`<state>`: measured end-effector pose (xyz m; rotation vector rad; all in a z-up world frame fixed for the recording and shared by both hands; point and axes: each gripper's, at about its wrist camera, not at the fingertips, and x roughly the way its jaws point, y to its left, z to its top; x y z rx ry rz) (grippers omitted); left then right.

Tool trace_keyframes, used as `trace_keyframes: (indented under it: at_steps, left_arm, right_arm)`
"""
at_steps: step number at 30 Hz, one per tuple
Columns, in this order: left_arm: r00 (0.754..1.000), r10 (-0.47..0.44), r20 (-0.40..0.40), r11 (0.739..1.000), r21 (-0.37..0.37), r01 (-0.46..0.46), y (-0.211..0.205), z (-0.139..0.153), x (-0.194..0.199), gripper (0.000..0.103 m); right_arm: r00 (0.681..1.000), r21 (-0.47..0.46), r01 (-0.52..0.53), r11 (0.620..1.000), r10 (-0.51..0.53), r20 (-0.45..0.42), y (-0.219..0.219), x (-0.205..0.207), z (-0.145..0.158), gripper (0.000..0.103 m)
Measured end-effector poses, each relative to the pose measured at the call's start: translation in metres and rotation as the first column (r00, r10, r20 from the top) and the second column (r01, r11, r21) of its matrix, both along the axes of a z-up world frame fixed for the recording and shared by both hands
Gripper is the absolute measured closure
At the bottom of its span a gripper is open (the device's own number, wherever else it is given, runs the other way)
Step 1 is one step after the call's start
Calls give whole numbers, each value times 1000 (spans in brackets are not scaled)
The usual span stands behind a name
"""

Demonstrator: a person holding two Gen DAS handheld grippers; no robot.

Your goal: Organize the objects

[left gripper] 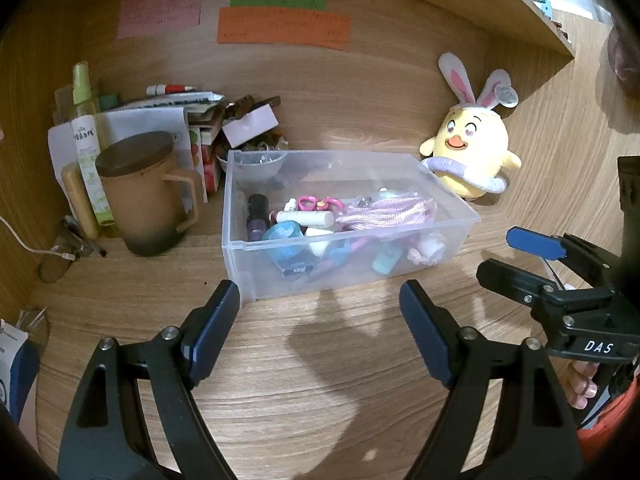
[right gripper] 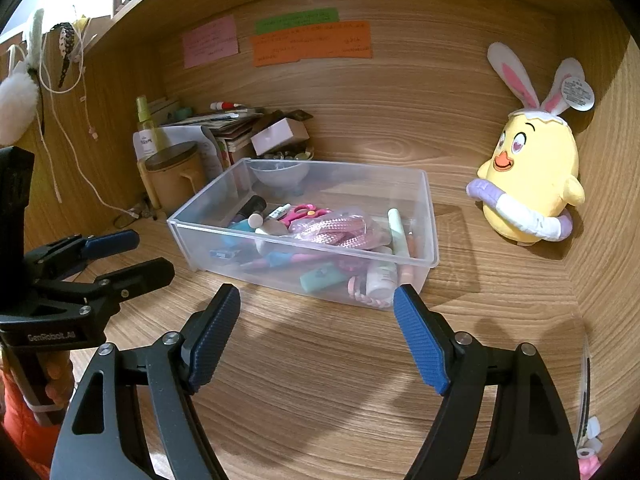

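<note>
Clear plastic bin (left gripper: 344, 256), filled with small items including a pink braided cord (left gripper: 384, 210) and pink scissors (right gripper: 302, 213), sits on the wooden bench (left gripper: 320, 380) ahead of both grippers. Left gripper (left gripper: 320, 320) is held level just short of the bin's near wall, jaws apart and empty. Right gripper (right gripper: 318, 320) is posed alike beside it, jaws apart and empty, with a yellow chick plush (right gripper: 532, 184) to its right.
</note>
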<state>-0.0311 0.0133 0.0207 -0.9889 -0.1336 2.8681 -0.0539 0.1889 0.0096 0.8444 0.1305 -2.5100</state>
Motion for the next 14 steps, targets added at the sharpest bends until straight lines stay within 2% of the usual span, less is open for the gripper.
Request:
trace_keyframes:
  at_steps: [14]
  left_arm:
    - [1000, -8, -6, 1000, 4, 8, 4, 1, -1, 19]
  right_arm:
    - [1000, -4, -7, 1000, 7, 18, -3, -4, -2, 26]
